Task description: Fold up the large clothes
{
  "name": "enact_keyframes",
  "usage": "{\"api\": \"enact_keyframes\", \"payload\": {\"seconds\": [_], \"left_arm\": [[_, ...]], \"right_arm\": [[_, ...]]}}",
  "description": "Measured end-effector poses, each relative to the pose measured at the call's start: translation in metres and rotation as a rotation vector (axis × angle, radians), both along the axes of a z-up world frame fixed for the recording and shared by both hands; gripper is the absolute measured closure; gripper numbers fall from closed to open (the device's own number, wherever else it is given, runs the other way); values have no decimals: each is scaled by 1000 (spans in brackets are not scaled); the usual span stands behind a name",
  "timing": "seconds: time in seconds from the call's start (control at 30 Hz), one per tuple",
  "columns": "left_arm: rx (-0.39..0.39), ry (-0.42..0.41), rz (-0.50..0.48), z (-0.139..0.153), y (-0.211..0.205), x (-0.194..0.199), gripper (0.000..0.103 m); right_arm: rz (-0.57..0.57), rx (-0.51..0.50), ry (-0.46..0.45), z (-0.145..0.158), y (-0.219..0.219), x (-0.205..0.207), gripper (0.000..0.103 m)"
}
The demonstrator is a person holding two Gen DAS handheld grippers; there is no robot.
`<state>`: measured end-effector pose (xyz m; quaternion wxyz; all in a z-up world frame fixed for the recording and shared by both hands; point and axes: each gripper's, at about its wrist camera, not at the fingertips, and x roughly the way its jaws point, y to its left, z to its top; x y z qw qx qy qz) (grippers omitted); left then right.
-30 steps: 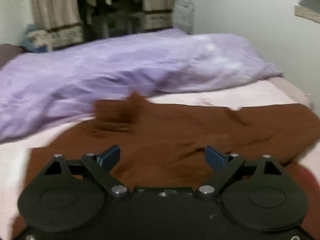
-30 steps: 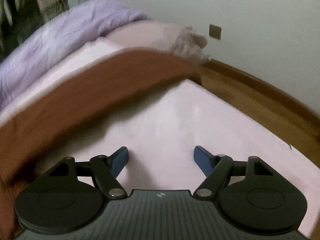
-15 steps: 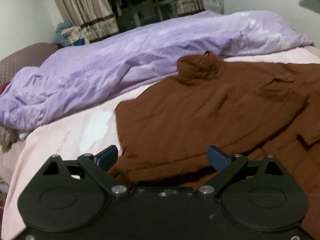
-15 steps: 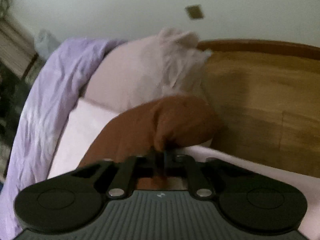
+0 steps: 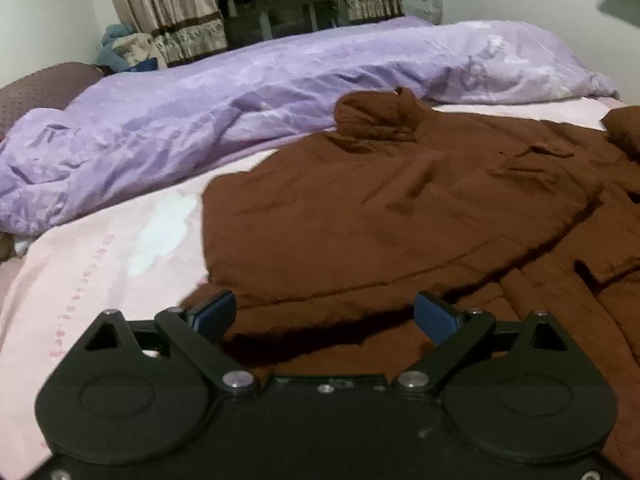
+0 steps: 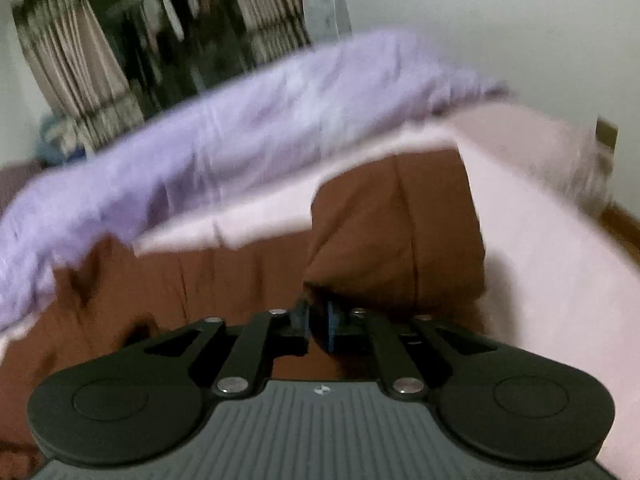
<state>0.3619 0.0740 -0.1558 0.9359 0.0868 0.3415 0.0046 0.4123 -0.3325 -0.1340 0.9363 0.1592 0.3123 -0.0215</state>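
A large brown garment [image 5: 400,216] lies spread on the pink bed sheet [image 5: 100,264], its collar toward the purple duvet. One side is folded over the body. My left gripper [image 5: 324,316] is open and empty, just above the garment's near left edge. In the right wrist view my right gripper [image 6: 318,320] is shut on a brown sleeve [image 6: 396,224] and holds it lifted above the rest of the garment [image 6: 180,284]. That view is blurred by motion.
A crumpled purple duvet [image 5: 260,92] runs along the far side of the bed and also shows in the right wrist view [image 6: 240,132]. Curtains [image 5: 168,8] and a dark wardrobe stand behind. A wooden floor [image 6: 624,228] lies beyond the bed's right edge.
My right gripper closed on the brown sleeve and swung it up and left over the garment. My left gripper stayed open and drew back toward the garment's left edge.
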Motion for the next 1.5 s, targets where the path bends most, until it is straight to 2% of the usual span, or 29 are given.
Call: {"api": "enact_keyframes", "payload": {"seconds": [0.07,0.1,0.13,0.2,0.27,0.3,0.33,0.37,0.43,0.5,0.57,0.7,0.77,0.8,0.87,0.9,0.93,1.03,1.07,1.1,1.13,1.17,1.2,1.23,1.27,1.37,1.4,1.43,1.5], "left_arm": [[10,12,-13,-3,-5,2,6],[18,14,-20,-4,-8,1,6],[26,13,-25,-4,-11,2,6],[31,5,-29,-1,-13,2,6],[24,-4,-18,2,-11,4,5],[19,-8,-11,4,-11,5,6],[14,-11,-8,6,-9,5,5],[11,-11,-7,6,-9,5,5],[15,-7,-6,6,-8,6,5],[20,-1,-7,4,-8,7,5],[21,5,-5,2,-8,7,5],[25,11,2,1,-6,9,5],[26,10,5,2,-5,9,5],[26,9,5,2,-5,10,5],[33,9,5,3,-4,10,5],[37,8,6,4,-3,9,5],[39,6,6,4,-3,8,5],[37,6,11,5,1,8,5],[38,8,13,5,2,8,5],[40,11,15,5,4,7,5],[42,13,15,4,5,7,5],[45,17,14,4,6,6,5],[49,19,13,3,7,5,5],[52,21,12,2,8,4,5],[53,24,12,1,9,4,5],[58,34,12,-1,11,5,5],[59,33,15,0,12,5,5],[56,33,17,0,12,5,5],[51,31,16,1,13,4,5]], "right_arm": [[9,8,58,-18,5,8,82],[17,0,35,-22,6,5,79],[28,-1,22,-17,5,1,68],[55,36,55,-4,-4,-1,57],[16,23,-13,13,-16,-17,46],[-24,-13,-50,18,-20,-23,29],[-68,-50,-76,21,-22,-29,18],[-113,-84,-96,21,-24,-33,17],[-203,-123,-98,18,-32,-37,17],[-278,-62,-47,8,-49,-30,17],[-306,97,-2,-5,-70,-19,17],[-325,544,-9,-36,-114,-15,17],[-337,624,-27,-42,-119,-14,17],[-343,617,-36,-42,-118,-11,20],[-346,576,-40,-38,-117,-8,40],[-342,546,-50,-34,-113,-7,56],[-329,520,-67,-30,-111,-8,62],[-307,419,-158,-10,-102,-18,71],[-298,367,-174,-3,-96,-19,71],[-289,293,-171,4,-89,-16,66],[-281,208,-151,11,-82,-10,51],[-278,153,-134,14,-78,-6,43],[-287,111,-109,15,-75,-5,28],[-304,94,-93,16,-76,-5,24],[-318,104,-91,16,-79,-6,24],[-321,222,-87,11,-96,-2,25],[-313,262,-79,7,-100,2,28],[-318,293,-72,3,-103,6,39],[-338,334,-57,-6,-106,13,53]]}}
